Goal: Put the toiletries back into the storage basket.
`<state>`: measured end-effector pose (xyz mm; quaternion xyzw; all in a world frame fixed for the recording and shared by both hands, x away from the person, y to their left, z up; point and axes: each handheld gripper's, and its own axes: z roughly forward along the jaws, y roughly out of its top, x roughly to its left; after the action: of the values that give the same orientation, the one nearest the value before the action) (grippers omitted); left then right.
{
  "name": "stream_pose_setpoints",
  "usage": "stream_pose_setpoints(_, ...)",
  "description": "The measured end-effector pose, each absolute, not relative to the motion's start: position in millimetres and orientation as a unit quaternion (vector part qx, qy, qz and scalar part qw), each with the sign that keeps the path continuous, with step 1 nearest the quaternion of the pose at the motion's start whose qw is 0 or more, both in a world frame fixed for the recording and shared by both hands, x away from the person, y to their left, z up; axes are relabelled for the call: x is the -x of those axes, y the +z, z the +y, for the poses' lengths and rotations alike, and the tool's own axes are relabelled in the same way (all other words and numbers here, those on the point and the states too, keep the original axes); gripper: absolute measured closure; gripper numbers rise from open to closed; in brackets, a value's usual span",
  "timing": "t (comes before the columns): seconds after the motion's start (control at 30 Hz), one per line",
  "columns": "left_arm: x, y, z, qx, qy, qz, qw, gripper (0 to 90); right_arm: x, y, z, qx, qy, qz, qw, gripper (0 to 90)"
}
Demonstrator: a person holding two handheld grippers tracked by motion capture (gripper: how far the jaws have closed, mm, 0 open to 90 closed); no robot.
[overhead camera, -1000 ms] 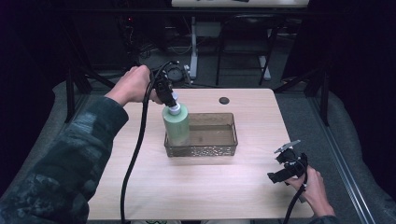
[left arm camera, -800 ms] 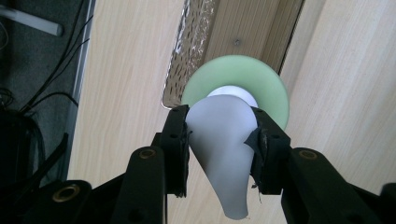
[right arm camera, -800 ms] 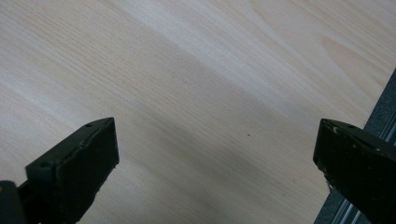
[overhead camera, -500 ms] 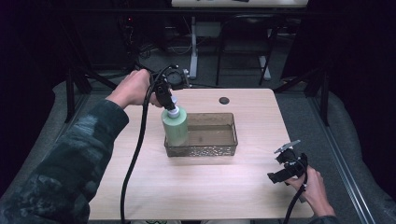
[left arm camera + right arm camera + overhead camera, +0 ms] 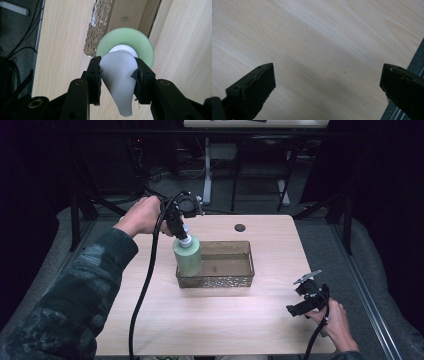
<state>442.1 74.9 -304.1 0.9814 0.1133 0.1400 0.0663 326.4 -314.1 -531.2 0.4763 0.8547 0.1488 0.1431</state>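
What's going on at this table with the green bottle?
A person sits at a wooden table with tongs in each hand. The left tongs are clamped on the white cap of a pale green bottle, which stands upright at the left end of a clear tray; whether it touches the bottom I cannot tell. The right tongs rest open near the table's right front corner, holding nothing.

left gripper clamped, right gripper spread

The pale green plastic bottle looked matt, its white cap smooth. The perforated metal basket at frame centre was shiny. The light wood-grain tabletop appeared smooth, satin.
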Motion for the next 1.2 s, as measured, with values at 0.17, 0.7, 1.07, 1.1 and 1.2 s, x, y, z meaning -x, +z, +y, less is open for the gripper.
stream_pose_setpoints(0.17, -442.8, -306.6, 75.6, -0.982, 0.137, 0.114, 0.060, 62.8, -326.3, -531.3, -314.0, -0.477, 0.148, 0.855, 0.143, 0.0)
stream_pose_setpoints(0.7, -446.6, -316.4, 75.5, -0.983, 0.129, 0.118, 0.056, 62.8, -326.4, -531.4, -314.6, -0.476, 0.148, 0.855, 0.142, 0.0)
stream_pose_setpoints(1.07, -451.3, -319.3, 79.5, -0.979, 0.123, 0.144, 0.079, 62.6, -326.2, -531.7, -314.6, -0.477, 0.147, 0.855, 0.142, 0.0)
stream_pose_setpoints(1.1, -452.5, -319.8, 80.6, -0.978, 0.123, 0.149, 0.082, 62.5, -326.2, -531.9, -314.6, -0.477, 0.147, 0.855, 0.142, 0.0)
stream_pose_setpoints(1.2, -455.4, -320.7, 83.8, -0.976, 0.115, 0.163, 0.090, 61.1, -326.0, -531.9, -314.0, -0.477, 0.147, 0.855, 0.142, 0.0)
